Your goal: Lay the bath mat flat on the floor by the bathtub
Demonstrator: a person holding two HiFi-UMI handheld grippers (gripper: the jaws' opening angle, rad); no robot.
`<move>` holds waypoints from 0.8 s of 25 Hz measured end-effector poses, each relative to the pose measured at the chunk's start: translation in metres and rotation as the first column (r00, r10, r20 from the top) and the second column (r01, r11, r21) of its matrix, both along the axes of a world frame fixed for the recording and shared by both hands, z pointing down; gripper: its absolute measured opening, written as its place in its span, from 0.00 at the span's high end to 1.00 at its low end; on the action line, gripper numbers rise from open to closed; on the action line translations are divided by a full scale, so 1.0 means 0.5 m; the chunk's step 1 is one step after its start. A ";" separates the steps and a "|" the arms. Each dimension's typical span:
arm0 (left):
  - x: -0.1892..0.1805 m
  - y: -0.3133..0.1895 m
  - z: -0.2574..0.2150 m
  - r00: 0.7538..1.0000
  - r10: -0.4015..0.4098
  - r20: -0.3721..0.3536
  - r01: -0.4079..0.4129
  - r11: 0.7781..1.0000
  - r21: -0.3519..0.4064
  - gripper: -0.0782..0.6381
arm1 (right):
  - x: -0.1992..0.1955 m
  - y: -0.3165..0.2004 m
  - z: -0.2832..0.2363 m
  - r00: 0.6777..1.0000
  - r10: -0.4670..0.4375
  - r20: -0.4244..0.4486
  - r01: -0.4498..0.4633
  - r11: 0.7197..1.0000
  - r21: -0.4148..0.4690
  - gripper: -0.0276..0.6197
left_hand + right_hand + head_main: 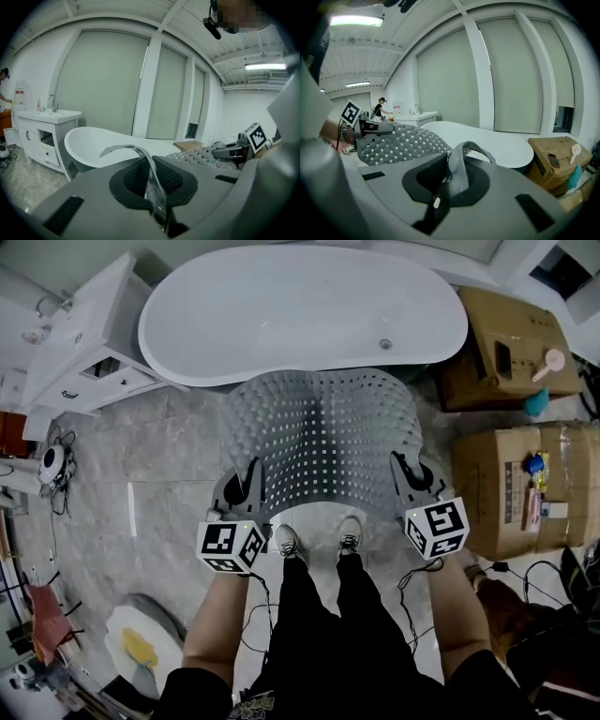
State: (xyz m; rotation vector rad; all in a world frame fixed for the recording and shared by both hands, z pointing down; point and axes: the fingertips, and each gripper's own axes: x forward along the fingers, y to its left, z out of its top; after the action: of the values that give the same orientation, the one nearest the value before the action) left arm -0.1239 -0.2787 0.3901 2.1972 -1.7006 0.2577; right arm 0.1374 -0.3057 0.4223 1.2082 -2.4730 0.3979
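- Left gripper [246,487] in my left hand is clenched on the near left corner of the grey perforated rubber bath mat [323,432]; in the left gripper view a thin strip of the mat's edge is pinched between the two dark pads and curls up and away from them.
- Right gripper [406,474] in my right hand is likewise clamped on the near right corner; in the right gripper view the mat's edge bunches into a loop between the jaws.
- Both grippers sit at about the same level, well apart, one at each side of the mat, with their marker cubes towards me.
- Held this way, the bath mat spreads out in front of me and bulges upward in the middle rather than lying flat.
- Its far edge lies close to the side of the white oval freestanding bathtub [300,315]; from above I cannot tell whether that edge touches the grey marbled tile floor [159,446] or hangs just above it.
- My two grey laced shoes [289,542] stand on the floor just under the mat's near edge, between the grippers.
- To the left of the tub stands a white vanity cabinet [84,348] with a tap on top.
- To the right are two brown cardboard boxes [511,488], one behind the other, with small items lying on them.
- Far off, beyond the mat in the right gripper view, a person [381,107] stands at the vanity.
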 end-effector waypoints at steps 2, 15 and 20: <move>-0.022 -0.003 0.024 1.000 0.000 -0.007 0.000 1.000 -0.009 0.85 | -0.018 0.000 0.020 1.000 0.006 -0.015 -0.006 1.000 -0.004 0.91; -0.143 -0.015 0.220 1.000 0.016 0.024 -0.015 0.999 -0.046 0.85 | -0.113 -0.009 0.208 0.996 0.054 -0.064 -0.057 0.998 -0.042 0.91; -0.173 -0.024 0.307 0.999 0.021 0.045 -0.019 0.998 -0.064 0.85 | -0.141 -0.019 0.290 0.996 0.056 -0.072 -0.060 0.997 -0.052 0.91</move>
State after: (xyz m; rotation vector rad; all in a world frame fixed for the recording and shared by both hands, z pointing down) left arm -0.2105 -0.2908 0.5438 2.1791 -1.6715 0.3649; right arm 0.0667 -0.3151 0.5673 1.2523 -2.3565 0.4278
